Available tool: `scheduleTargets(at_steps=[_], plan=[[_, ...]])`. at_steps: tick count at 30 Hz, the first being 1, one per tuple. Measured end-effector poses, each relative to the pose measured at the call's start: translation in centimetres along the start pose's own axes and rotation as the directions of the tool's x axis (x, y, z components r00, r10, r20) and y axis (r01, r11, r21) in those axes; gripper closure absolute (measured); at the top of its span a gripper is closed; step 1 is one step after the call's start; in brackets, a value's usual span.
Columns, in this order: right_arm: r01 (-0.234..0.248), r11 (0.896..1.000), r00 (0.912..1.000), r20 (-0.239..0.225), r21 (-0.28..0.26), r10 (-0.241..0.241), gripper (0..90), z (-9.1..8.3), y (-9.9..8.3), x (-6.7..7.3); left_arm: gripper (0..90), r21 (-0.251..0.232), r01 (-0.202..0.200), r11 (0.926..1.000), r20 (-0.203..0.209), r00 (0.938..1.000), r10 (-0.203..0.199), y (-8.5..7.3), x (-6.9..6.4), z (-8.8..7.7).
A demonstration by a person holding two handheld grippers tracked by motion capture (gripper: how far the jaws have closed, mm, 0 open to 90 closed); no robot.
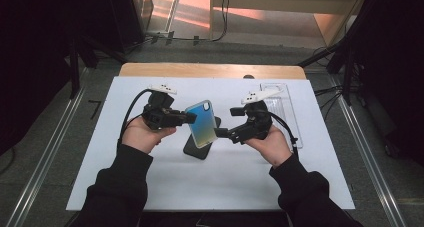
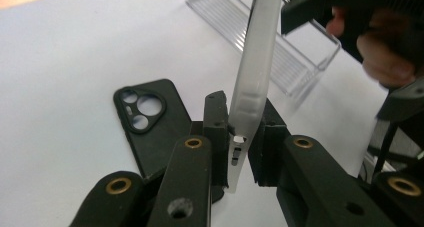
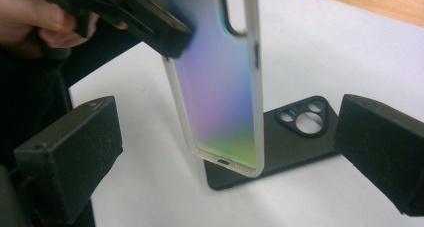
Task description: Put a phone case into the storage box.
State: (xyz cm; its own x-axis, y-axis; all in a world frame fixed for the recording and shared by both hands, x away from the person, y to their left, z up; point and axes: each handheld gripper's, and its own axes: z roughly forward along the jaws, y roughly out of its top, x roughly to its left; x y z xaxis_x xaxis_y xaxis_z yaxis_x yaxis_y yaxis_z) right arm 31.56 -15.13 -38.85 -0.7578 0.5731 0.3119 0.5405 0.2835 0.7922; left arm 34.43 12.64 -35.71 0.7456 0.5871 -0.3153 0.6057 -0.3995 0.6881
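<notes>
Iridescent phone case (image 1: 202,123) pinched upright by left hand-held gripper (image 1: 189,118).
Long axis near-vertical, above black case (image 1: 198,149) on tabletop (image 1: 225,177); right hand-held gripper (image 3: 225,152) gaping wide, empty, just right.

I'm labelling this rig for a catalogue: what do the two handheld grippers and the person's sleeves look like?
Both the left gripper and the right gripper are black, with blocky jaws on linkage arms with brass-ringed pivots. Each carries a pale three-cornered plate on top and trails a black cable. The person wears black long sleeves.
</notes>
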Motion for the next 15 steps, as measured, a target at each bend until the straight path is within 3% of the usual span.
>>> scheduleTargets(at_steps=[7,10,15], plan=[[-0.029,0.999,0.9940,0.105,-0.021,0.031,0.0,1.1,-0.6,0.9,80.4,0.020,0.062,0.9979,-0.049,0.9969,-0.061,0.1,0.0,-0.2],[-0.048,0.998,0.9912,0.121,-0.041,0.053,0.0,1.6,-1.0,1.3,80.4,0.030,0.078,0.9965,-0.063,0.9951,-0.076,0.2,-0.2,-0.1],[-0.043,0.998,0.9874,0.150,-0.047,0.050,0.0,2.6,-1.4,2.1,80.5,0.052,0.090,0.9946,-0.092,0.9922,-0.085,0.3,-0.6,0.1]])
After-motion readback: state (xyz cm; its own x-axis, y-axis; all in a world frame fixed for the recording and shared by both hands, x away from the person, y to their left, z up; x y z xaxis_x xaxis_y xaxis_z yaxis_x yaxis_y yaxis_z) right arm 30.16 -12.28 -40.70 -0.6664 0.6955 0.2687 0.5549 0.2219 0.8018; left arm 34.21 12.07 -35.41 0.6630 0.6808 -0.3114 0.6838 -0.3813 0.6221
